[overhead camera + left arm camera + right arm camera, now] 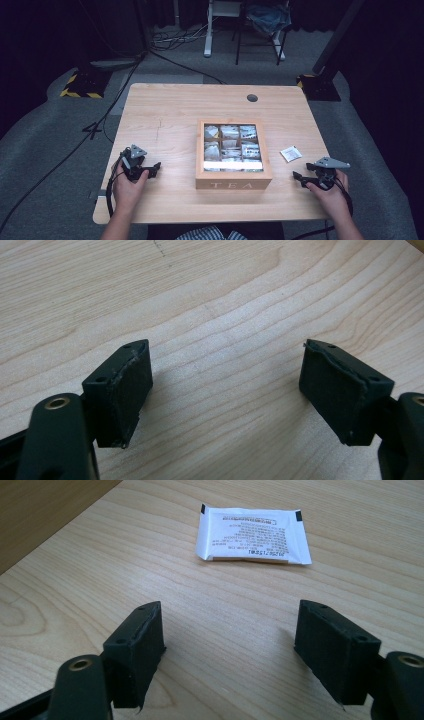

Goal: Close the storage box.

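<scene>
The right tool [300, 178] rests near the right edge of the desk [165, 115], toward the near corner, held in the person's right hand [332, 197], with its jaws spread wide and nothing between them. In the right gripper view the white sachet [252, 536] lies flat on the bare wood just beyond the jaw tips, apart from them (its printed side is up, the lettering too small to read). From the high view the same sachet [290, 153] sits close to the right edge, between the tool and the wooden tea box [233, 182], touching neither.

The left tool [156, 167] lies near the left edge of the desk, in the left hand [127, 187], pointing toward the box; its jaws also stand wide apart, with only wood grain between them in the left gripper view [225, 390].

The tea box stands at the middle of the desk, nearer the front edge, its compartments holding pale sachets and the word TEA on its front wall.
</scene>
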A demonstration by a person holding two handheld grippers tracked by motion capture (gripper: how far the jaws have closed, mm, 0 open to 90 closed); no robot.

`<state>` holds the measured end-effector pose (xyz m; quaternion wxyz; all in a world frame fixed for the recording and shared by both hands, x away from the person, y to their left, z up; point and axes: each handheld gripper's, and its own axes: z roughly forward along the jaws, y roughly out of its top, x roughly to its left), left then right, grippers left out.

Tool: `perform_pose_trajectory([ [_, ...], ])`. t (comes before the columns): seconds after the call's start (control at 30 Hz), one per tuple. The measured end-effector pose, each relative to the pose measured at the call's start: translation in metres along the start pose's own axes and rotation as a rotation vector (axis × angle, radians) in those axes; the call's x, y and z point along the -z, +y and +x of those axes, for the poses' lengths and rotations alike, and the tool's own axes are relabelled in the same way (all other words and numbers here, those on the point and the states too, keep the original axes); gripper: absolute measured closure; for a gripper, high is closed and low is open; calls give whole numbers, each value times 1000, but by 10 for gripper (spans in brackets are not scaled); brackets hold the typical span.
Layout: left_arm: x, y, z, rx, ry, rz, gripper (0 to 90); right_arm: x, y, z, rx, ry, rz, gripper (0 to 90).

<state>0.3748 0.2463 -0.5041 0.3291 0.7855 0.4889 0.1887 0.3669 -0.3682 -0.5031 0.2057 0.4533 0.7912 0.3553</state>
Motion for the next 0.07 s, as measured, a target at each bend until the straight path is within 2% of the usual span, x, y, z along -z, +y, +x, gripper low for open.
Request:
perform_pose_trajectory([
  [0.07, 0, 0, 0, 3, 0, -1, 221, 0, 0, 0, 0, 0, 0, 280],
])
